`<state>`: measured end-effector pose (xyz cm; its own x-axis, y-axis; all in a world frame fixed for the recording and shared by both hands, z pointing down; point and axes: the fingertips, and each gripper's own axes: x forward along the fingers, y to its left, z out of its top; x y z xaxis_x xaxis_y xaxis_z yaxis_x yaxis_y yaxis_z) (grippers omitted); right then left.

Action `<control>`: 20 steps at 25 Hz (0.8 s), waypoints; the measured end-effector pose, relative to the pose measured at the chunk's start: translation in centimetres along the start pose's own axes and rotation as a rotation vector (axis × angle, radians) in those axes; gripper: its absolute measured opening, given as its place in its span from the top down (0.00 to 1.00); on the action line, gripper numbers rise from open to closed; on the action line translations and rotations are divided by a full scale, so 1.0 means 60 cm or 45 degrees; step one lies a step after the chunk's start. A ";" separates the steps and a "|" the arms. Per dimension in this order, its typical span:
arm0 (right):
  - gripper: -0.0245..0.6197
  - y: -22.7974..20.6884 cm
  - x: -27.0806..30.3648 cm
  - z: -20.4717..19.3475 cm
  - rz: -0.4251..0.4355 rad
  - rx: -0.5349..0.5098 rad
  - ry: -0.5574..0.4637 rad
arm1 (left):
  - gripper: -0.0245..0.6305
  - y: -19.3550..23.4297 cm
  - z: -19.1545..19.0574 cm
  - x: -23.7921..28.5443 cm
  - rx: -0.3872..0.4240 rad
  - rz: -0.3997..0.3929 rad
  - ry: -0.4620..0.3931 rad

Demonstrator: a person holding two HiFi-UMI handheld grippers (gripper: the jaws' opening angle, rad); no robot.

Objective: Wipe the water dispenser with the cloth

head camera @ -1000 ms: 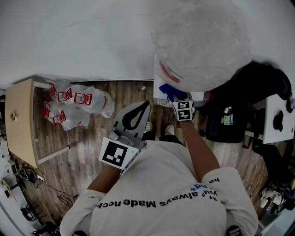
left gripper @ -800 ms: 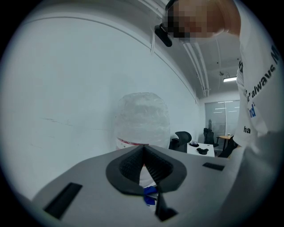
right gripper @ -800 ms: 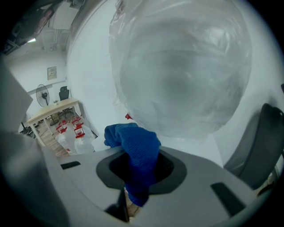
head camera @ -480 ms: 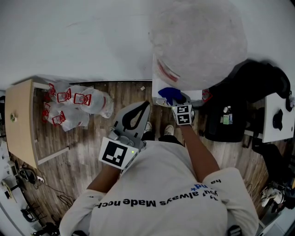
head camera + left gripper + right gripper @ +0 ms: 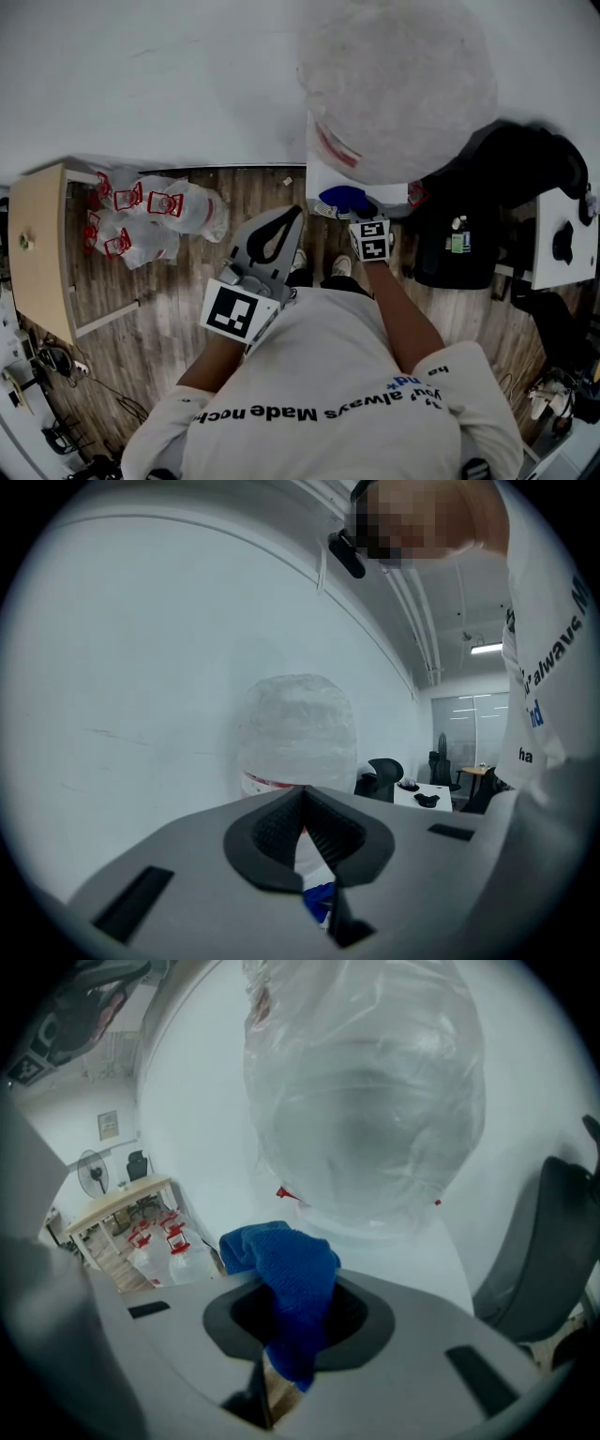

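Wiping looks in hand: the right hand-held gripper (image 5: 364,214), clamped on the cloth (image 5: 286,1274), holds it at the dispenser's (image 5: 328,183) top edge under the bottle (image 5: 398,84), while the left hand-held gripper (image 5: 314,841) hangs closed and empty; next, probably press and sweep across.

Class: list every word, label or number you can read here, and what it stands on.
"always Made": upside down on the white T-shirt; the other words are unclear.
Red label on the water bottle: too blurred.
Red print on the plastic bags: too small.
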<state>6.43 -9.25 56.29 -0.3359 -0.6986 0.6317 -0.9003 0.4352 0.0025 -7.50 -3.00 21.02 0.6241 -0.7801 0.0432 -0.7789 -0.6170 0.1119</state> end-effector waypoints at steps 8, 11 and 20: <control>0.83 -0.106 -0.022 0.025 -0.113 0.083 -0.055 | 0.93 -0.006 0.003 0.006 -0.008 -0.002 -0.002; 0.83 -0.153 -0.007 0.038 -0.165 0.085 -0.054 | 0.93 -0.007 0.001 0.008 -0.005 -0.004 0.000; 0.83 -0.171 0.030 0.038 -0.148 -0.013 -0.024 | 0.93 -0.002 -0.003 0.015 -0.009 -0.002 0.017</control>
<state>14.45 -16.27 55.63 -0.2346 -0.7552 0.6121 -0.9307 0.3563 0.0828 -6.83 -3.61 21.24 0.6260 -0.7778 0.0563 -0.7777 -0.6172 0.1193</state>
